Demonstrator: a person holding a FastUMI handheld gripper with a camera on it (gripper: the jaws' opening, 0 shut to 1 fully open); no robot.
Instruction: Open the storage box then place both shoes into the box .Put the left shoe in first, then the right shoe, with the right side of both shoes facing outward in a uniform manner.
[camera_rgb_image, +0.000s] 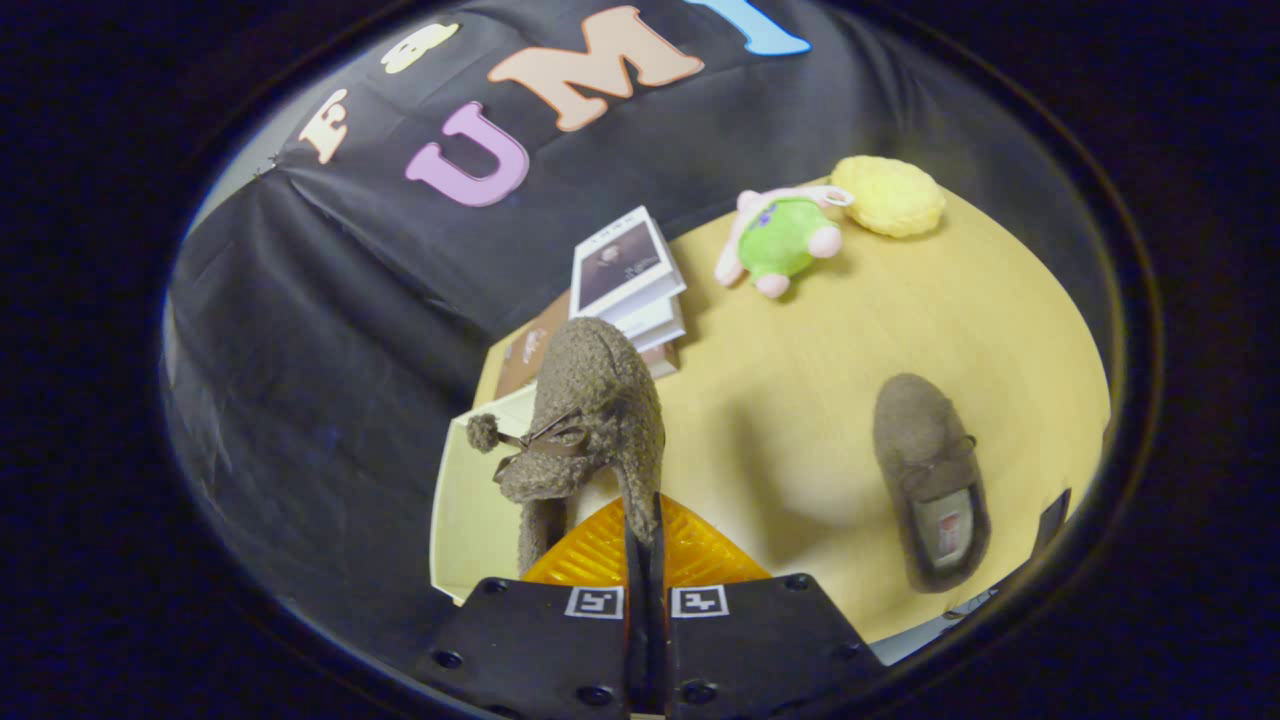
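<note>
A fuzzy brown shoe with a pompom lace hangs lifted from my gripper, whose fingers are shut on the rim of its opening. It dangles over the open white storage box, which sits just ahead and to the left of the fingers. A second matching brown shoe lies flat on the wooden table, off to the right of the fingers, its opening and inner label facing up.
A stack of books stands beyond the box. A green and pink plush toy and a yellow fluffy ball lie at the table's far side. A dark object sits at the table's right edge.
</note>
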